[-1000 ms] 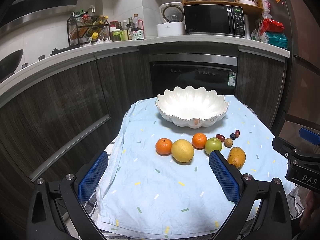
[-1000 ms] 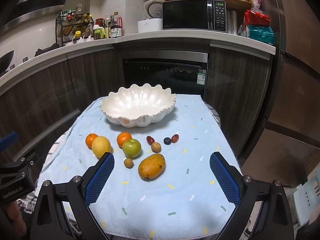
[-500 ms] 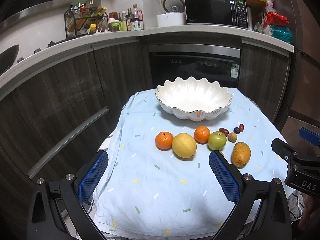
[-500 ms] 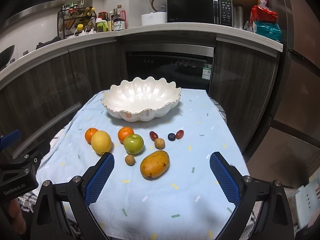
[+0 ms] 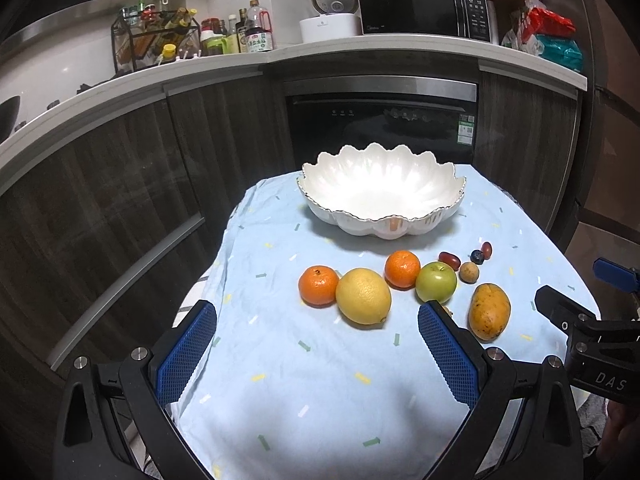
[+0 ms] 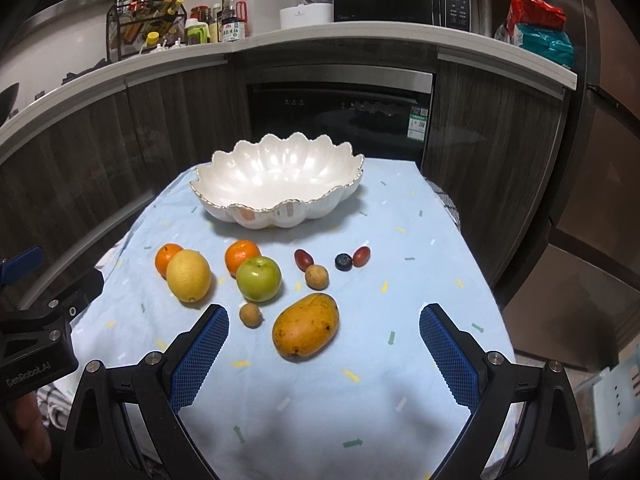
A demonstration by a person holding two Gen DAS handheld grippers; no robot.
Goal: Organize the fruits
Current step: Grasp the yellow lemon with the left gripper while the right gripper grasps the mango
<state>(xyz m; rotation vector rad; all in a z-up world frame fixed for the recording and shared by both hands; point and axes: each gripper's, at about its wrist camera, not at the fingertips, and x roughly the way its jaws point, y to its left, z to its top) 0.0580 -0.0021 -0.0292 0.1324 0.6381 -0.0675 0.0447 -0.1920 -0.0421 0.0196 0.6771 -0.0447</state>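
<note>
An empty white scalloped bowl (image 5: 382, 194) (image 6: 276, 188) stands at the far end of a light blue cloth. In front of it lie two oranges (image 5: 319, 285) (image 5: 402, 269), a lemon (image 5: 363, 296) (image 6: 188, 275), a green apple (image 5: 436, 282) (image 6: 258, 279), a mango (image 5: 489, 311) (image 6: 306, 326), small brown fruits (image 6: 316, 276) (image 6: 250, 315), red dates (image 6: 303, 259) and a dark berry (image 6: 343, 261). My left gripper (image 5: 318, 350) is open and empty, short of the lemon. My right gripper (image 6: 324, 354) is open and empty, just short of the mango.
The small table's cloth (image 5: 320, 380) drops off at all sides. Dark cabinets and a built-in appliance (image 5: 380, 120) stand behind. The counter holds bottles (image 5: 240, 36), a rice cooker and a microwave (image 5: 420, 8). The other gripper shows at the right edge of the left wrist view (image 5: 592, 344).
Both grippers have moved forward and tilted down towards the fruit, so the fruit and bowl appear closer. Both stay open. No fruit has moved.
</note>
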